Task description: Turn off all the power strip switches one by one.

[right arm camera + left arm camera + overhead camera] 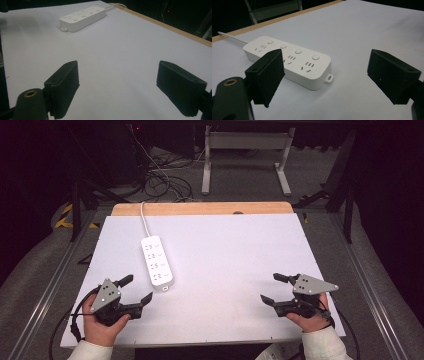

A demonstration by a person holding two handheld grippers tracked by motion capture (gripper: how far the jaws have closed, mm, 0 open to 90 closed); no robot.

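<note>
White power strip (157, 261) lay flat on the pale table (235, 270), left of centre, its long axis running roughly from the far edge toward the person, cord (144, 220) leaving the far end over the wooden strip (200, 208) at the back. Near end carried a small mounting tab. Left gripper (136, 289) sat just beside that near end, slightly nearer the person and to the left; jaws spread wide, nothing between them, not touching the strip. In the left gripper view the strip (289, 61) lay straight ahead beyond the jaws, angled across the frame, four sockets and four round buttons facing up, partly hidden behind the left-hand pad. Right gripper (270, 288) was well apart from the strip, over on the right side of the table, jaws also wide and empty; in the right gripper view the strip (82, 18) showed far off at the upper left. Left hand (102, 322) was clearly the nearer one, so any reach looked like the left's job: forward and a bit right, onto the near end. Jaws would likely need to close across the strip's short width, not along its length. Right hand (312, 317) rested low near the table's front edge.
</note>
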